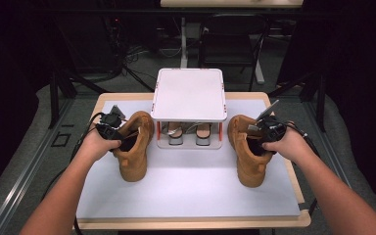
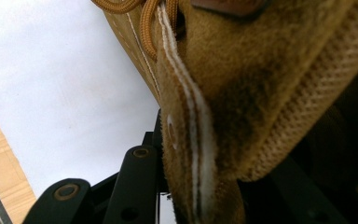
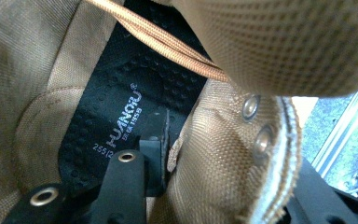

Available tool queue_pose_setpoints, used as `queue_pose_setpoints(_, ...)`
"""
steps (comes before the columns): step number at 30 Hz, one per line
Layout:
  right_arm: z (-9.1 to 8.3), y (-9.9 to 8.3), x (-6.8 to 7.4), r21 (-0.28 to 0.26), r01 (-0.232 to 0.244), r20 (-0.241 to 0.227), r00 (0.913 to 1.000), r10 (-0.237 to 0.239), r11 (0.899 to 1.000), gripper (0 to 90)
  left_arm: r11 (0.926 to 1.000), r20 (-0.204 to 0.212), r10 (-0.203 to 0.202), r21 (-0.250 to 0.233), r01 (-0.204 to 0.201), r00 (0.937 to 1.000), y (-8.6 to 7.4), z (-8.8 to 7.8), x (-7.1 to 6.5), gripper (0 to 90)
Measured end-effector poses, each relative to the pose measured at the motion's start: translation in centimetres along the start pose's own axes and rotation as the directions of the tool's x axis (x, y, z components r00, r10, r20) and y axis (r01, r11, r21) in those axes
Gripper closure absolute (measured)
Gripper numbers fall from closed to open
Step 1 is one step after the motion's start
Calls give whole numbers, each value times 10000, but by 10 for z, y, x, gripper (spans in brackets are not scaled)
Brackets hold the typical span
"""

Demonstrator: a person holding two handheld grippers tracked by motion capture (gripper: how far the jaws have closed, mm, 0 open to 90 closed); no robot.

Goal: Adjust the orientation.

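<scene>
From the high view, I have a tan boot in each hand's reach on the white tabletop. The left boot stands left of the white shoe rack, toe toward me, and my left claw sits at its collar. The right boot stands right of the rack, and my right claw is at its collar too. A pair of shoes already occupies the rack's lower shelf; the top shelf is bare.

In the left gripper view, the edge of the left boot's upper, with its white stitching, runs down between my black jaws, one jaw outside it, the other behind the padded lining. The jaws look closed onto that edge, with little gap left over. The laces hang above.

In the right gripper view, one jaw reaches inside the right boot, over the black insole, and the other stands outside the eyelet flap. The flap is clamped between them, the jaws narrowed to its thickness.

I judge both boots gripped and not yet lifted: soles appear to rest on the tabletop. The next move calls for raising both together, keeping them level since a collar grip lets the heavy toe swing, then carrying them forward onto the rack's bare top.
</scene>
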State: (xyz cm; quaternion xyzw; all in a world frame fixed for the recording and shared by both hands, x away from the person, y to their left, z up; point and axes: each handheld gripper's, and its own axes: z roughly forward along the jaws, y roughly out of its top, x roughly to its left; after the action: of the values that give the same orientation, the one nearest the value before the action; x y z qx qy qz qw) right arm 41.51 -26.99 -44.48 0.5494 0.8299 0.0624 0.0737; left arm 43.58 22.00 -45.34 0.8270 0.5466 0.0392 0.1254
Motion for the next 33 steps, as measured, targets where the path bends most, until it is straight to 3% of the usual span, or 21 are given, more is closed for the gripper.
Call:
queue_pose_setpoints(11, 1, 3, 1, 550, -56, 87, 9999, 51, 9985, 761, 9999, -43, -99, 25, 99, 9999, 0, 0, 1, 755)
queue_pose_setpoints(15, 2, 3, 4, 359, -118, 99, 9999, 114, 9993, 793, 10000, -101, -33, 86, 34, 9999, 1, 0, 0, 761)
queue_pose_setpoints(22, 2, 4, 2, 509, -497, 77, 9988, 494, 9975, 789, 9991, -207, 8, 413, 0, 9998, 4, 0, -1, 766)
queue_pose_setpoints(25, 2, 6, 1, 756, -581, 96, 9983, 575, 9954, 784, 9983, -122, -187, 551, 194, 9998, 6, 1, 0, 766)
queue_pose_setpoints(30, 3, 5, 2, 612, -770, 320, 9967, 752, 9951, 753, 9968, -69, -280, 750, 285, 9996, 8, 1, 1, 761)
queue_pose_setpoints(31, 2, 6, 2, 792, -719, 343, 9970, 693, 9943, 749, 9964, -110, -288, 790, 295, 9995, 8, 2, 1, 759)
queue_pose_setpoints(33, 3, 5, 2, 627, -1004, 457, 9942, 976, 9930, 739, 9959, -136, -292, 856, 303, 9995, 9, 2, 0, 757)
